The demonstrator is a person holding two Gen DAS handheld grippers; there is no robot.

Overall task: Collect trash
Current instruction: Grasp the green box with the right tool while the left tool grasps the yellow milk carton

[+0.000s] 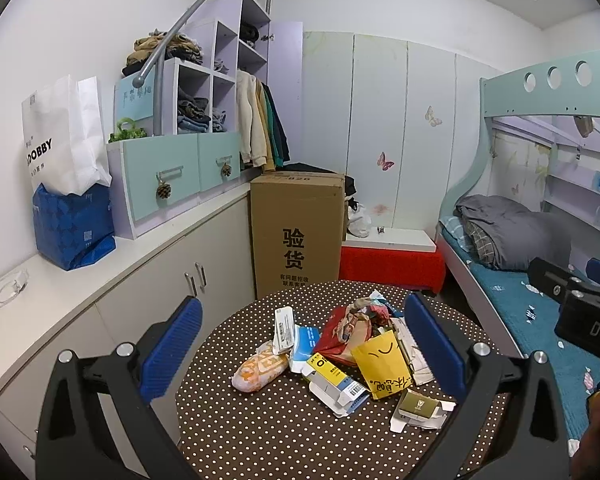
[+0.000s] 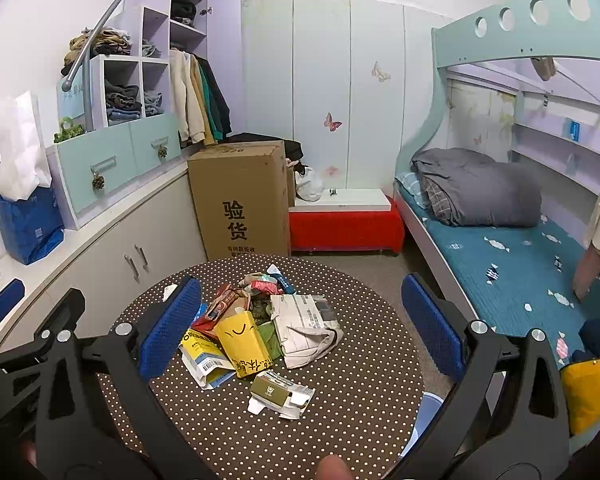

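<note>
A heap of trash lies on the round brown polka-dot table (image 1: 260, 440): an orange-and-white wrapper (image 1: 260, 368), a yellow paper bag (image 1: 382, 364), a flattened white carton (image 1: 332, 384), a small olive box (image 1: 418, 406) and a crumpled red bag (image 1: 340, 332). My left gripper (image 1: 304, 348) hovers open above the heap's near side, holding nothing. In the right wrist view, my right gripper (image 2: 302, 326) is also open and empty over the table (image 2: 360, 360), framing the yellow bag (image 2: 244, 344), the olive box (image 2: 272, 392) and a crumpled grey-white paper bag (image 2: 308, 324).
A tall cardboard box (image 1: 296, 232) stands behind the table beside a red bench (image 1: 392, 264). A white cabinet counter (image 1: 100, 280) runs along the left. The bunk bed (image 2: 500, 260) fills the right. A pale blue object (image 2: 428, 412) shows below the table's right edge.
</note>
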